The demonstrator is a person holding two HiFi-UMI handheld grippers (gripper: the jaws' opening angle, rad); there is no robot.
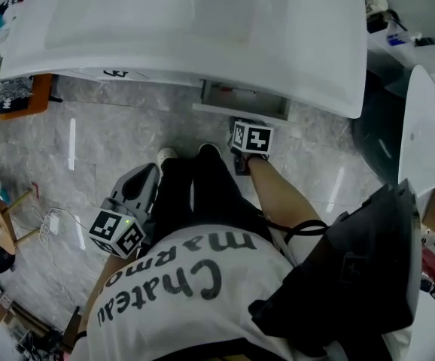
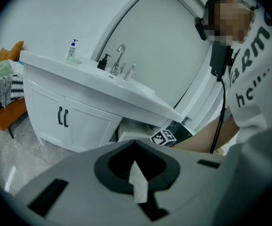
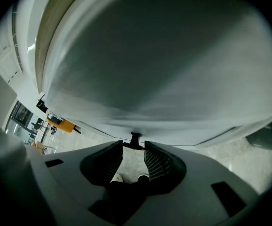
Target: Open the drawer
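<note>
Currently, the drawer [image 1: 241, 100] is found part-way out from beneath the overhanging white table [image 1: 127, 36], with a strip of its interior exposed in the head view. The right tool [image 3: 133, 149] is set against the drawer front. In the right gripper view its jaws are seen a moderate gap apart, with the small dark handle [image 3: 135, 138] lodged between their very tips. Both ribbed pads [image 3: 156, 161] appear to bear on the handle's bar, so the tool is judged to be closed on the handle. The left tool [image 2: 135, 145] is held low beside the person's leg, well apart from the drawer; its jaws are brought together and nothing is held in them. Several faults are to be guarded against. Because the handle is nipped at the tips only, it may be lost if the pull is applied sharply or off-axis. A pull directed downward or sideways is likely to cause the drawer to bind on its runners. The marker cube [image 1: 251, 138] sits close under the table edge, so contact may be made if the tool is lifted. The person's shoes [image 1: 166, 155] are placed near the drawer's path on the floor [image 1: 89, 134], and may be struck if the drawer is drawn fully out.
</note>
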